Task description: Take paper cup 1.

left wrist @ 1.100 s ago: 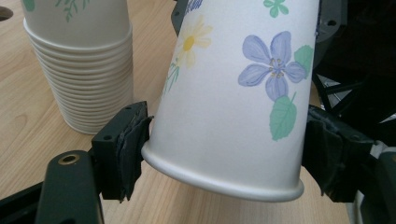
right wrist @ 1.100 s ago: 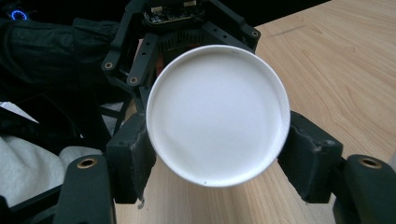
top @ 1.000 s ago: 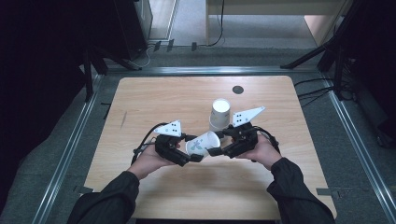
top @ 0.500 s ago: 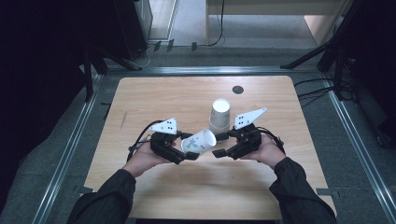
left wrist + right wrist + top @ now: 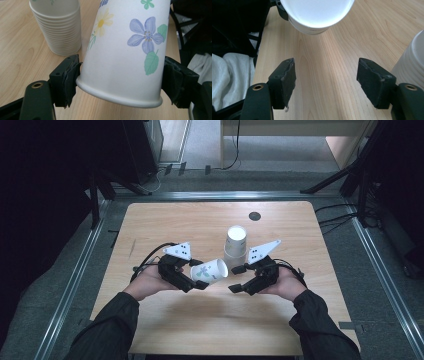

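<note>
Paper cup (image 5: 125,50) clamped in left gripper (image 5: 192,275) jaws | right gripper (image 5: 325,82) jaws apart | cup stack (image 5: 235,242) nested

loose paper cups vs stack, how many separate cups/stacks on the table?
2. One flower-printed white paper cup lies sideways, clamped in the left gripper. One upside-down stack of nested white paper cups stands behind it on the wooden table; its exact cup count is unclear.

I see one white paper cup (image 5: 125,50) printed with a blue flower, a daisy and green leaves, clamped near its rim, tipped almost on its side above the desk. Just beyond stands the stack of cups (image 5: 235,245), upside down, nested tight.
</note>
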`<state>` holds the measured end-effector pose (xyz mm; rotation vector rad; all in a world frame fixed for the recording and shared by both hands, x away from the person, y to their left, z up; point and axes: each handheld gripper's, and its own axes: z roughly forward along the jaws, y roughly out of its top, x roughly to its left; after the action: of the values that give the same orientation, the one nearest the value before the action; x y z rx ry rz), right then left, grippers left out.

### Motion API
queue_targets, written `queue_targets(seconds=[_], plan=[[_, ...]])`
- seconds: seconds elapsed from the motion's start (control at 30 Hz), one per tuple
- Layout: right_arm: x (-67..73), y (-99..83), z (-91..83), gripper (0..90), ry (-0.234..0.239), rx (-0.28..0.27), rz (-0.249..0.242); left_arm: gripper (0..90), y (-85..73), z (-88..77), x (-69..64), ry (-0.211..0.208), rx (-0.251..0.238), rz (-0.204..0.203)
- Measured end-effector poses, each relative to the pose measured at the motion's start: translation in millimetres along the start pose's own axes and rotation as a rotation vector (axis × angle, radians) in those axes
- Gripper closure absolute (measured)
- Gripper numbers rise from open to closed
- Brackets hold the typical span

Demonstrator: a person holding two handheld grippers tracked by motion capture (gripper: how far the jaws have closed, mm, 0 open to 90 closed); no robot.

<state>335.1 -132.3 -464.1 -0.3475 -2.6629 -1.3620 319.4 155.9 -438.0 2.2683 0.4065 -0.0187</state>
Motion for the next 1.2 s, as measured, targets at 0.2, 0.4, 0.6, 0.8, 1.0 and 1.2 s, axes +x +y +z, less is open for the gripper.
queue_targets(seconds=[0.2, 0.4, 0.6, 0.8, 1.0, 1.2], plan=[[0.9, -0.1, 3.0, 32.1, -0.009, 0.017, 0.001, 22.7, 7.4, -0.8, 0.2, 0.005, 0.092, 0.036], [3.0, 1.9, 6.8, 32.1, -0.010, 0.020, -0.005, 22.7, 21.0, 2.7, -3.1, 0.005, 0.208, 0.084], [4.2, 2.7, 9.0, 31.8, -0.016, 0.026, -0.007, 22.7, 32.2, 6.2, -2.8, 0.021, 0.314, 0.115], [4.7, 3.5, 12.2, 31.7, -0.027, 0.022, -0.008, 22.7, 41.6, 11.9, -2.0, 0.035, 0.401, 0.120], [6.9, 5.5, 16.5, 30.4, -0.034, 0.020, -0.018, 22.7, 49.7, 19.5, -5.2, 0.036, 0.483, 0.154], [8.0, 7.5, 20.7, 29.1, -0.035, 0.014, -0.026, 22.7, 53.3, 26.4, -5.6, 0.028, 0.538, 0.168]])
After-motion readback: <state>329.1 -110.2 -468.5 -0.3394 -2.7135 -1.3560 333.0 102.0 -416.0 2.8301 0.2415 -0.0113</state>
